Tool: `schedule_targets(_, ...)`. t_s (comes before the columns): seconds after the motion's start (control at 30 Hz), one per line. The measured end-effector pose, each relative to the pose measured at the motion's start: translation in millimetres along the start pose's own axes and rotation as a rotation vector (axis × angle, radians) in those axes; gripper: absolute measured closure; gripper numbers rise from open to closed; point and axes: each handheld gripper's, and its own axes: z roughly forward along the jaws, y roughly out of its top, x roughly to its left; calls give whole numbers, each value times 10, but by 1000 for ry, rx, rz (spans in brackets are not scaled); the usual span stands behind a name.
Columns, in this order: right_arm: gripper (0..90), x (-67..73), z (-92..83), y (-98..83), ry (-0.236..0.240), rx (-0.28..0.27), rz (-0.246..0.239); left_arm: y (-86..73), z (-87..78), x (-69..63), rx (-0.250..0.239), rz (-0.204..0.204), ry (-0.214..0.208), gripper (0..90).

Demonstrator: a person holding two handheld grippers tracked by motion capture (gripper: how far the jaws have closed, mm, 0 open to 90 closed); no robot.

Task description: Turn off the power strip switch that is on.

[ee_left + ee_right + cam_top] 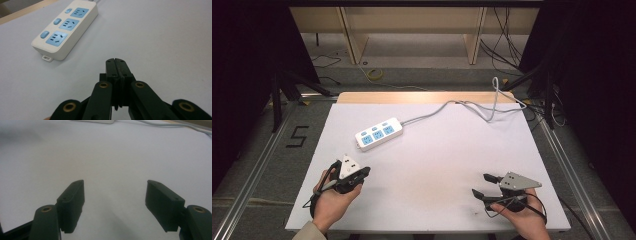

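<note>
1. while both hands rest at the near edge of the white table (432,170), the left gripper (362,174) sits at near left with its jaws pressed together on nothing; in the left gripper view (117,65) the two black pads meet flat with no gap.
2. at near right, the right gripper (484,184) lies with its jaws well apart and empty; the right gripper view (115,202) has bare table between them. it looks parked in a waiting pose, open so it can take something without a further step.
3. between the two grippers the table surface is bare, so neither one touches anything.
4. farther off, left of centre, lies the white power strip (379,133), flat and angled, its three blue sockets facing up. the left gripper points toward it, as the left gripper view shows (65,28), but stays well apart from it; its shut jaws would suit pressing a switch more than grasping, by my judgement.
5. farthest, the strip's grey cable (472,107) runs right and loops off the far right corner, slack enough to let the strip be shifted.
</note>
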Motion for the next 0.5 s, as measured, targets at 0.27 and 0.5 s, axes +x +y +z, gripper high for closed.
schedule_targets(0.27,327,1,1,0,0,0,-2,51,33,0,-1,2,2,895)
schedule_targets(0.5,327,1,1,0,1,0,-2,97,57,6,-3,6,8,895)
